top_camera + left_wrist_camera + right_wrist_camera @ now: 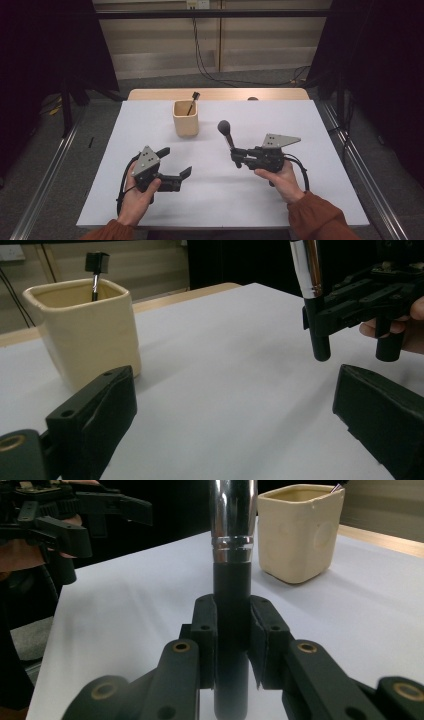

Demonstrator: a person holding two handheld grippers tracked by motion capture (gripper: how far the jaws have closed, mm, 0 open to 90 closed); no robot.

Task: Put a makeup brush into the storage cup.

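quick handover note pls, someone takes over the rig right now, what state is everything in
Right gripper: shut on the makeup brush, jaws clamped on its black handle, brush head up, held above the table.
Left gripper: open, holding nothing, low over the table's near left part.
Cream cup: upright at the far middle of the table, with one small brush leaning inside.
Done: one brush is in the cup; the second is gripped.
Left: probably carry the held brush over the cup and drop it in, handle first.

A brush (231, 595) is clamped upright by its black handle between the right gripper (231, 640) pads. A cream cup (299, 530) is seen at one o'clock, the left gripper (65, 525) at ten o'clock.
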